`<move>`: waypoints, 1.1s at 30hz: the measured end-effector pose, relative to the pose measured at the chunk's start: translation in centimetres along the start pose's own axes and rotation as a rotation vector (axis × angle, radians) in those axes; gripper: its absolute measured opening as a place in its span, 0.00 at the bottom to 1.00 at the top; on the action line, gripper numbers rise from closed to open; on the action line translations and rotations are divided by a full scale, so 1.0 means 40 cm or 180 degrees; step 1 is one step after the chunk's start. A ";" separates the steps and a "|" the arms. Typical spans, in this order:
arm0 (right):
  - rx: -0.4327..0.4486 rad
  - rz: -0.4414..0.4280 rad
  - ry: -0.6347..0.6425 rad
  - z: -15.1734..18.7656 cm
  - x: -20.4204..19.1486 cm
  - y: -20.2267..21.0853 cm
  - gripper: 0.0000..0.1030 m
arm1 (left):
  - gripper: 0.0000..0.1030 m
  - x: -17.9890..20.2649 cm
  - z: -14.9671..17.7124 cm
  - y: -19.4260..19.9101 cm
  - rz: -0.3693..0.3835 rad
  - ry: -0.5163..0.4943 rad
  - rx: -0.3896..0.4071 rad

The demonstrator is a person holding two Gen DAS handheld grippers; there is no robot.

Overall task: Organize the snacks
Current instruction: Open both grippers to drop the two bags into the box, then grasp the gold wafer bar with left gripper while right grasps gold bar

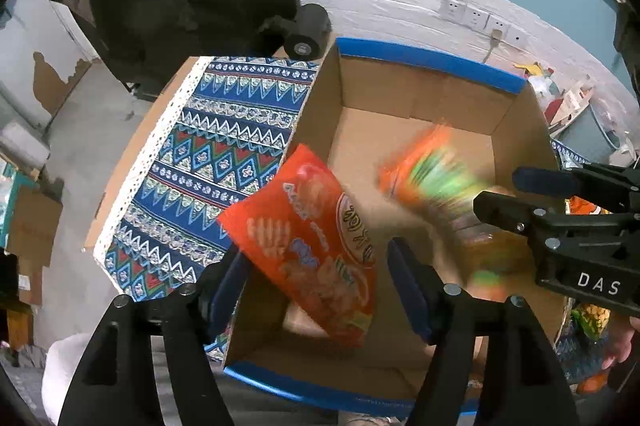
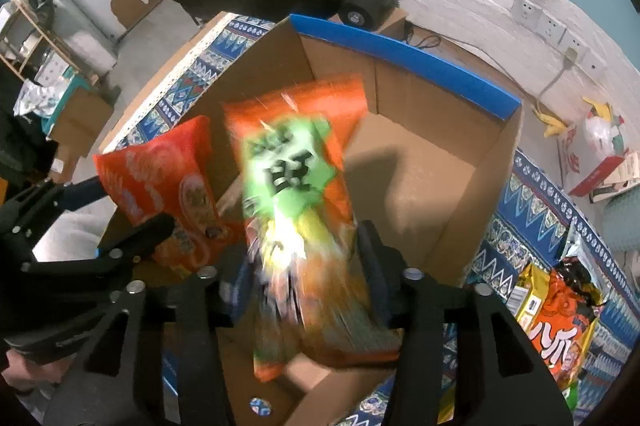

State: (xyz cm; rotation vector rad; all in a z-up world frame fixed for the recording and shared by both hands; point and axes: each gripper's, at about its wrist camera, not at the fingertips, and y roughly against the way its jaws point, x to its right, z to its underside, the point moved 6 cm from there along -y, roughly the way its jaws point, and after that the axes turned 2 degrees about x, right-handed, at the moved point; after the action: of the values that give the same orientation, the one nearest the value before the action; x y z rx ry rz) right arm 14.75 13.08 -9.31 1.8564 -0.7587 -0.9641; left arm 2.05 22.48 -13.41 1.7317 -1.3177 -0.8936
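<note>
Partly blurred green-orange packet [image 2: 296,194]

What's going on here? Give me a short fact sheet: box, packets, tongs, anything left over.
box: open cardboard box with blue rim, on a patterned cloth
left tongs: open, red-orange packet between them over the box
right tongs: open, blurred orange-and-green packet between them
left over: snack packets beside the box
</note>
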 end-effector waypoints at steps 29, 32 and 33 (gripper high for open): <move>0.0427 0.0480 -0.0376 0.167 0.269 0.306 0.76 | 0.84 0.304 -0.031 0.172 0.0330 -0.0488 0.0385; 0.0447 0.0529 -0.0488 0.205 0.326 0.334 0.76 | 0.84 0.361 -0.022 0.177 0.0438 -0.0558 0.0349; 0.0453 0.0538 -0.0510 0.215 0.338 0.340 0.76 | 0.84 0.382 -0.020 0.178 0.0483 -0.0584 0.0333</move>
State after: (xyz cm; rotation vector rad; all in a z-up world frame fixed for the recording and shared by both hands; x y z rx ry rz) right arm 12.78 -7.15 -3.91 1.8165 -1.0882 -0.9788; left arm 2.99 6.55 -7.95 1.6329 -1.6193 -0.9276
